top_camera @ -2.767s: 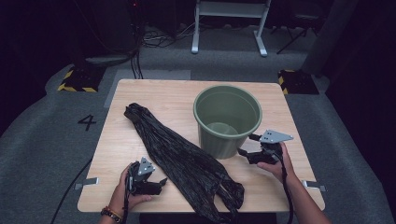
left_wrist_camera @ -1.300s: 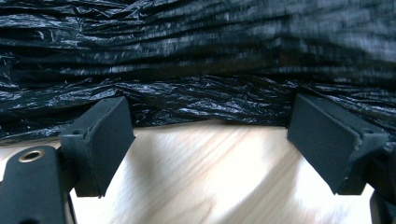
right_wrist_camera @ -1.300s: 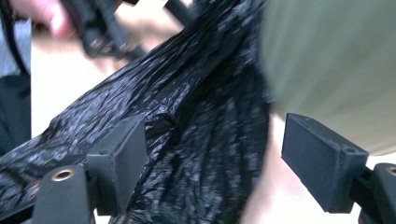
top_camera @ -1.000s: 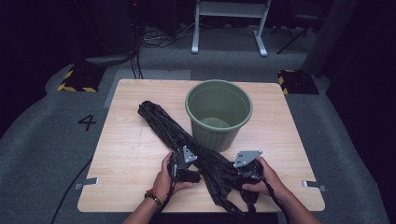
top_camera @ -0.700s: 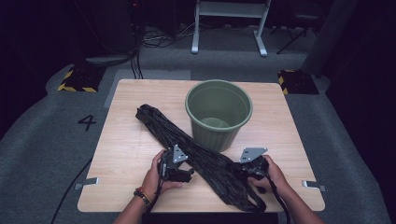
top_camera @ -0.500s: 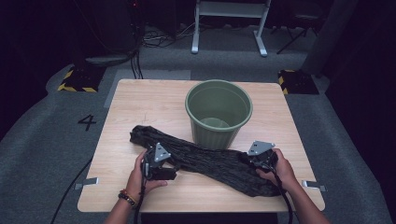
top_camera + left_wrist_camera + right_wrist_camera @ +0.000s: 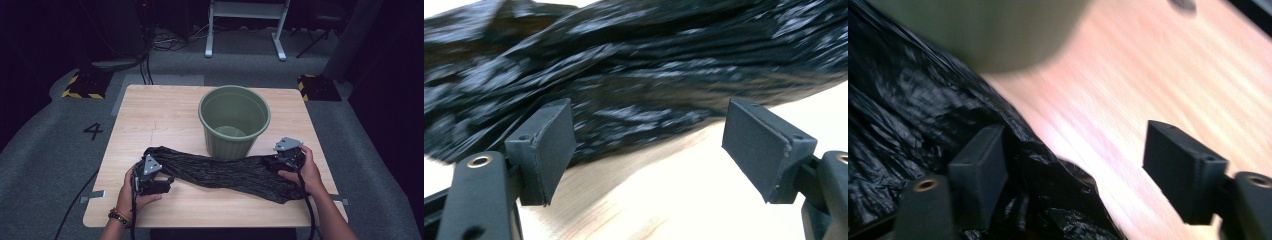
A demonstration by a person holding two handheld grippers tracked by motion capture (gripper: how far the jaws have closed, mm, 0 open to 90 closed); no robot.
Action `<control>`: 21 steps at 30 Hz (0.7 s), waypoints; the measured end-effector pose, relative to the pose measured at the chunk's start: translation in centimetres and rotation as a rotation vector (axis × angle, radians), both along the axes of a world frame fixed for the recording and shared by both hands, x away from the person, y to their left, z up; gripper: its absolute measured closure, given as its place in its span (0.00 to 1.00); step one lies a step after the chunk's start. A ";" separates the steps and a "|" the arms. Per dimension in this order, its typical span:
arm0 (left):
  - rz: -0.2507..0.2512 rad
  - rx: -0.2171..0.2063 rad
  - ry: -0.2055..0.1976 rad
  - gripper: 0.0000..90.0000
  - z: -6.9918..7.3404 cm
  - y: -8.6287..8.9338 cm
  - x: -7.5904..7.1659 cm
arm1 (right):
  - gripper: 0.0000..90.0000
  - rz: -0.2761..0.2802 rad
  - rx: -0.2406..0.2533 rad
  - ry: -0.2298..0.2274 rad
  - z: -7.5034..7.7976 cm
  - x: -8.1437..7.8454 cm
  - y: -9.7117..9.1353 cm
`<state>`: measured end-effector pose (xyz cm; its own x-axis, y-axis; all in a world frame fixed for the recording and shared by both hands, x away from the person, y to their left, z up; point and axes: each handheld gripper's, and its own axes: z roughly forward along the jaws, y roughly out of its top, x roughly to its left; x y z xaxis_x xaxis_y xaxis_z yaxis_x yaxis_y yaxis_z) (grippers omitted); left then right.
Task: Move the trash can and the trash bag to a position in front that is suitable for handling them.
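We have laid the bag [image 7: 225, 172] beside the bin [image 7: 234, 120]; left gripper [image 7: 649, 145] gapes, right gripper [image 7: 1073, 165] has just been opening, both empty; next, regrip its rim.

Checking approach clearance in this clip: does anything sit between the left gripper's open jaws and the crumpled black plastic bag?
Nothing visible does. In the left gripper view, the left gripper has its jaws apart over bare wooden table, and the crumpled black plastic bag lies directly ahead.

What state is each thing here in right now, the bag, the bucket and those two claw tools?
Black bag: crumpled, lying stretched across the table in front of the bucket.
Green bucket: upright, looks empty.
Left gripper: open, bag just beyond its jaws.
Right gripper: open, jaws have just been opening, nothing pinched.
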<state>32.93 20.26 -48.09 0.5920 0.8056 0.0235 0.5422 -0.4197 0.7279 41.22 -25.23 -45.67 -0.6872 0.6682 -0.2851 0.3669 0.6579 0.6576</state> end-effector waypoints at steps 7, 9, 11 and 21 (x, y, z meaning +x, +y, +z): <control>-0.038 0.006 0.020 0.29 -0.6 -1.0 0.1 | 0.27 0.131 0.216 -0.042 3.6 -1.8 -0.7; -0.053 0.009 0.023 0.33 -0.7 -1.3 0.1 | 0.26 0.142 0.242 -0.053 4.5 -2.0 -1.1; -0.066 0.016 0.028 0.34 -0.8 -1.6 0.1 | 0.24 0.140 0.269 -0.060 5.1 -2.2 -1.7; -0.059 0.016 0.026 0.44 -0.9 -2.3 0.5 | 0.18 0.166 0.141 0.027 3.6 -1.8 -1.3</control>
<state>33.48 17.96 -49.03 0.6393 0.7687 0.0207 0.5343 -0.4634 0.7070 39.38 -26.51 -42.04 -0.7973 0.5771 -0.1769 0.2796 0.6129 0.7391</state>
